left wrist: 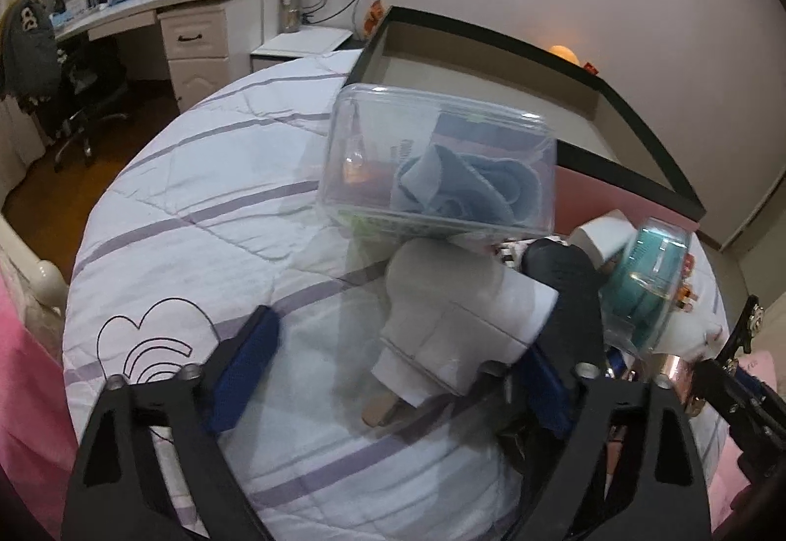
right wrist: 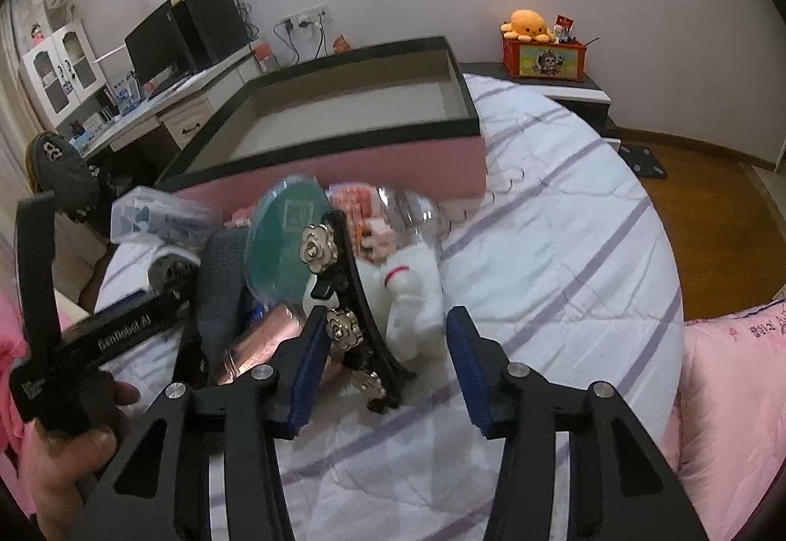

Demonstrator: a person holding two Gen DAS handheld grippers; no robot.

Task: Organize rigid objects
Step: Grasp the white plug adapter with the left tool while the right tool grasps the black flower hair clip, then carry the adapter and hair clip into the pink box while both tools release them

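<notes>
Two grippers are reaching into the pile on the bed [right wrist: 565, 246]: left gripper [left wrist: 393, 374] spread around the white toy [left wrist: 457, 320], right gripper [right wrist: 388, 369] spread around the black headband [right wrist: 363, 320]. Squeeze gently, then lift slowly.

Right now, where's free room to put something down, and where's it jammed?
Free: inside the open box, floor bare; striped quilt right of the white plush; quilt left of the clear container. Jammed: the pile before the box's pink wall, around the flower headband and teal disc.
</notes>
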